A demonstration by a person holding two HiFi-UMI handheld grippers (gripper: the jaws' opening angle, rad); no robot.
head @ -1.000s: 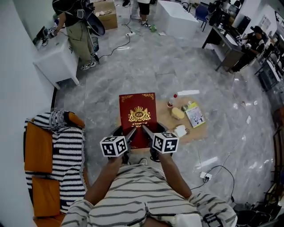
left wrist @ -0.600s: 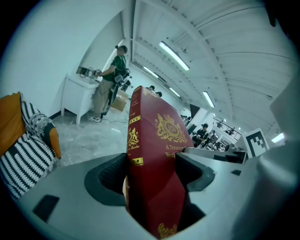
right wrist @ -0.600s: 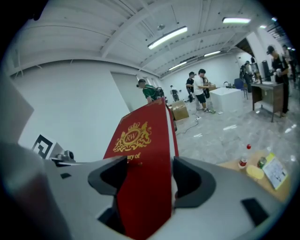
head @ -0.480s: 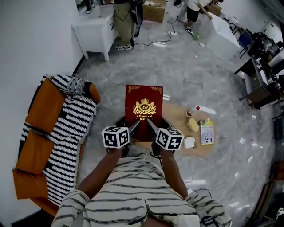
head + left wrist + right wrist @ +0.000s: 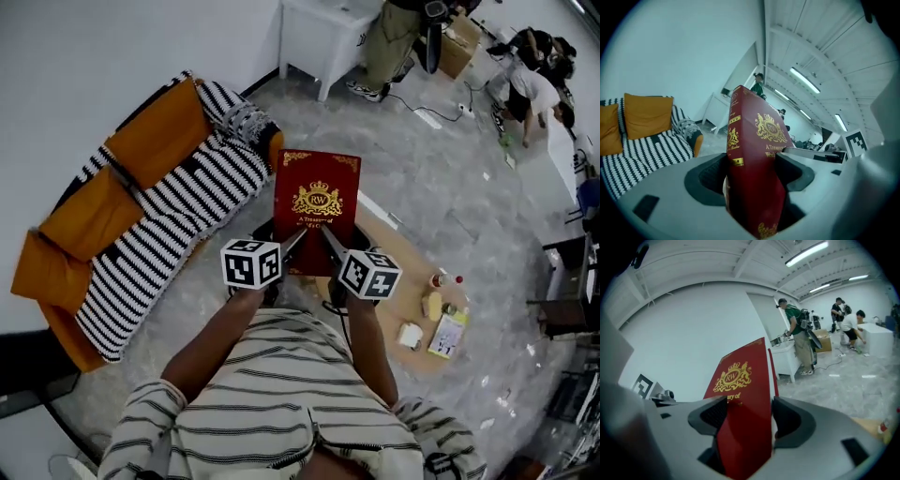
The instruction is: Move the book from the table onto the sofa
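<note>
A dark red book with a gold crest is held up in the air in front of me, its near edge gripped from both sides. My left gripper is shut on its left part and my right gripper on its right part. In the left gripper view the book stands on edge between the pads, and it does the same in the right gripper view, where the book fills the gap. The orange sofa with a black-and-white striped throw lies ahead and to the left; the sofa also shows past the left jaws.
The low wooden table sits at the lower right with a bottle, a white cup and a booklet. A white cabinet and a standing person are at the back. Cables lie on the grey floor.
Both grippers have swung left with the book between them. The sofa has come from the far left to ahead of me, and the table has slid to the lower right.
</note>
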